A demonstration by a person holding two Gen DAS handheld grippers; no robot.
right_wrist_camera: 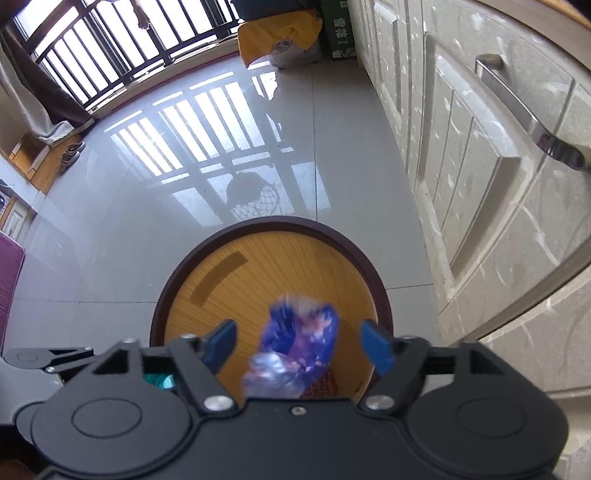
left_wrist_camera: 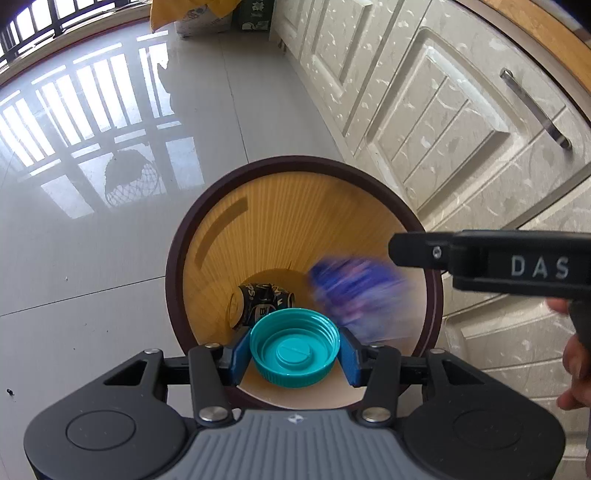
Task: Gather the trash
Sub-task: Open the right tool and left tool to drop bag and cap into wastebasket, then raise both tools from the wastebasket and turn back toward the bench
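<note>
A round bin (left_wrist_camera: pixel 177 258) with a dark rim and a wood-coloured inside stands on the floor. A crushed dark can (left_wrist_camera: pixel 258 299) lies at its bottom. My left gripper (left_wrist_camera: pixel 294 354) is shut on a teal bottle cap (left_wrist_camera: pixel 294 349) and holds it over the bin's near edge. My right gripper (right_wrist_camera: pixel 301 347) stands open above the bin (right_wrist_camera: pixel 192 258). A blue and purple wrapper (right_wrist_camera: pixel 299 339) shows blurred between its blue fingers (right_wrist_camera: pixel 375 343), touching neither pad. In the left wrist view the wrapper (left_wrist_camera: pixel 358 295) is a blur inside the bin's mouth, below the right gripper's black body (left_wrist_camera: pixel 480 258).
White cabinet doors (left_wrist_camera: pixel 443 129) with metal handles (right_wrist_camera: pixel 524 118) run along the right, close to the bin. Glossy grey floor tiles (left_wrist_camera: pixel 92 240) spread left. A yellow bag (right_wrist_camera: pixel 277 33) and a green box (right_wrist_camera: pixel 338 33) stand by the far wall. A hand (left_wrist_camera: pixel 576 362) is at the right edge.
</note>
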